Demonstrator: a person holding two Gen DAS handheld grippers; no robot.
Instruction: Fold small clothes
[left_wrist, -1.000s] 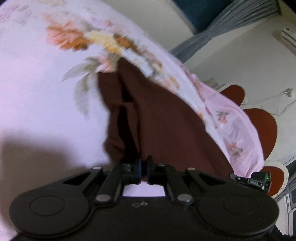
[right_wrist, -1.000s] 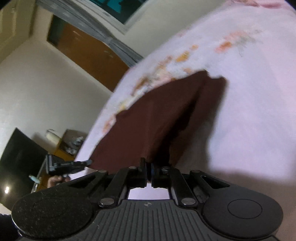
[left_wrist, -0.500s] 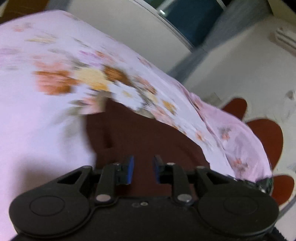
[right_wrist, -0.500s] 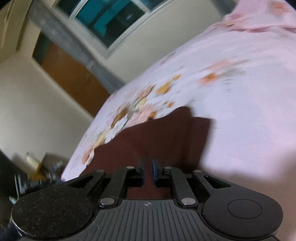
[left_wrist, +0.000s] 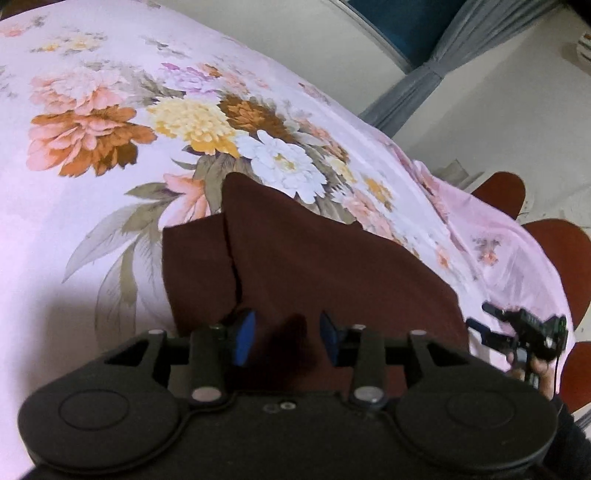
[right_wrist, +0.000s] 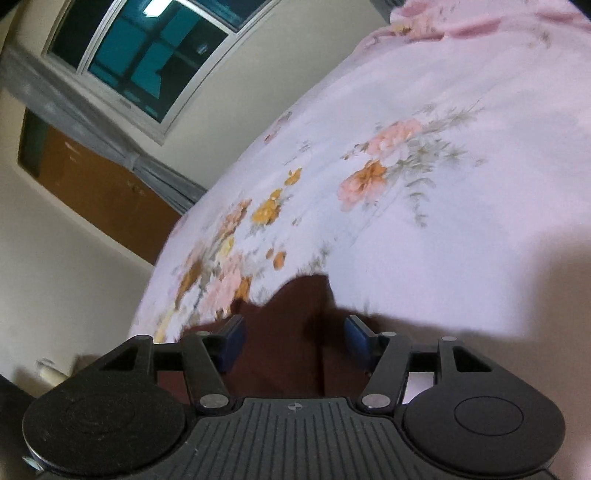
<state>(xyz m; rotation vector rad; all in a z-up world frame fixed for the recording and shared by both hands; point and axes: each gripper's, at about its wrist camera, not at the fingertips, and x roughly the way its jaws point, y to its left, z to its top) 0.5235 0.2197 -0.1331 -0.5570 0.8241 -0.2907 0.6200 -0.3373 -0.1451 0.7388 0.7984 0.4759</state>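
— Since both tools stand with their jaws apart, how far along is the fold?

— One fold looks laid, I judge. The brown garment (left_wrist: 317, 266) lies flat on the floral bed sheet (left_wrist: 92, 122), with one layer lapped over another along a seam running from 12 towards 6 o'clock in the left wrist view. The left tool (left_wrist: 286, 341) sits just above the near edge, blue pads wide, gripping nothing.

— And the right tool?

— The right tool (right_wrist: 293, 345) is parted too, holding nothing; the cloth fills the gap beneath it, and a corner pokes out at 12 o'clock. In the left view it shows small at 3 o'clock, past the garment's right edge.

— What differs from a second ago?

— Then both tools were pinched shut on the cloth's edge, the fabric lifted and draped. Half a second ago the jaws had begun parting. Now the garment is released and settled.

— What is left?

— Probably another fold to make it compact, and perhaps smoothing. I cannot tell whether more clothes wait.
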